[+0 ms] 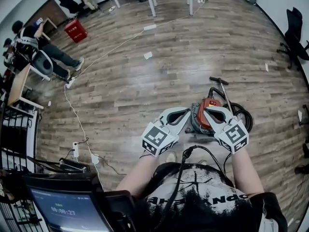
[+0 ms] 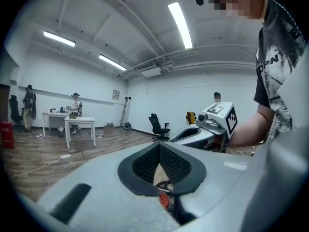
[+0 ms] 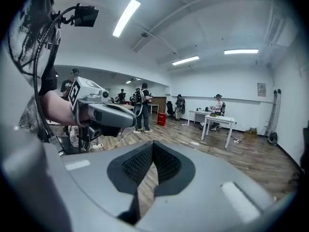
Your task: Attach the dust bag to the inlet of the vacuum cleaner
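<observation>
Since neither tool holds anything, the first risk is a reach made with nothing to grip with. The grey left gripper (image 1: pixel 187 114), with its square-marker cube, has its jaws pressed together on nothing. The matching right gripper (image 1: pixel 207 113) is the same, its tips meeting with only floor behind them in its own view.

Both hang just above the red-orange canister vacuum cleaner (image 1: pixel 211 102), which stands on the brown wood-plank floor (image 1: pixel 145 91) just beyond and below the two sets of tips. Jaws closed like this cannot take a bag. Going down as they are would, I judge, only nudge the machine or push a limp bag aside.

The black coiled hose (image 1: pixel 244 111), just outside the right gripper, could catch a jaw on the way in. So could the thin black T-shaped handle (image 1: pixel 218 80) beyond it. The two tools also point inward with their tips near each other, so they could knock together.

No view shows anything I can name as the dust bag, so I cannot tell where it lies. The inlet is hidden too. In the head view the grippers cover the near side of the vacuum cleaner. In the left gripper view only a red sliver of it shows under the closed tips. The right gripper view misses the machine altogether.
</observation>
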